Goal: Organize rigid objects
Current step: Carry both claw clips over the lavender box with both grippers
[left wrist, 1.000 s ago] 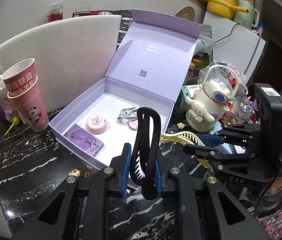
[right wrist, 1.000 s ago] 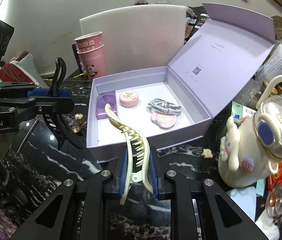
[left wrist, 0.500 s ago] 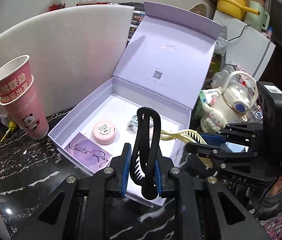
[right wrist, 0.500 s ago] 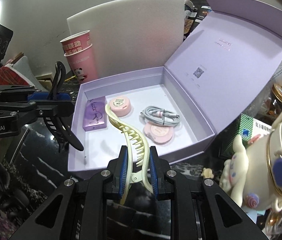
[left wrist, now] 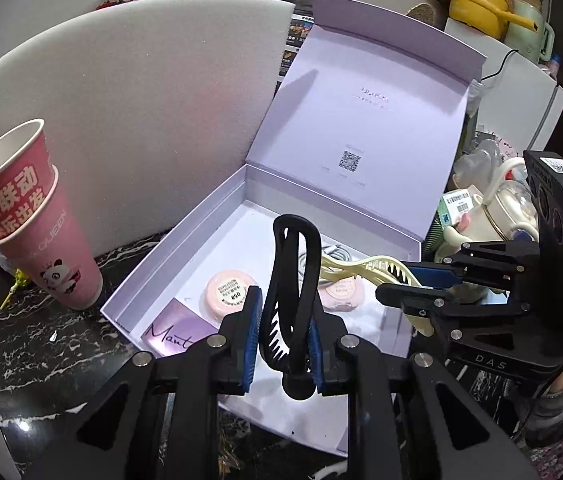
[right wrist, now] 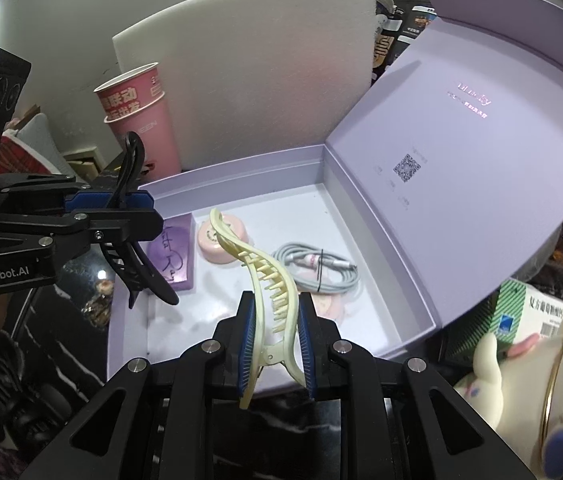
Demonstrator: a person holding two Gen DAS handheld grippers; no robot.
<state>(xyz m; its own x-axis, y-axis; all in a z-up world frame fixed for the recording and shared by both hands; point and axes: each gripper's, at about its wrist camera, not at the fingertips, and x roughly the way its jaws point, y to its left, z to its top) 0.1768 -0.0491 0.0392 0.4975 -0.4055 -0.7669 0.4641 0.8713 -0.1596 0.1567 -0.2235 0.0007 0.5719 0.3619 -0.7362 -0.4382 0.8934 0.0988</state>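
My left gripper (left wrist: 283,332) is shut on a black hair claw clip (left wrist: 295,276) and holds it over the near edge of the open lilac box (left wrist: 185,248). It also shows in the right wrist view (right wrist: 121,216). My right gripper (right wrist: 275,340) is shut on a cream hair claw clip (right wrist: 265,276), held above the box's front part (right wrist: 129,320). In the box lie a purple card (right wrist: 173,256), a pink round compact (right wrist: 217,240), a coiled grey cable (right wrist: 317,268) and another pink compact, partly hidden.
Stacked pink paper cups (left wrist: 29,216) stand left of the box. A white foam board (left wrist: 129,100) leans behind. The box lid (left wrist: 365,128) stands open at the back. A cream character kettle (right wrist: 541,392) and green carton (right wrist: 521,316) crowd the right side.
Both grippers have moved forward towards the box with their clips, so the box looms larger and the clips now hang over its inside.
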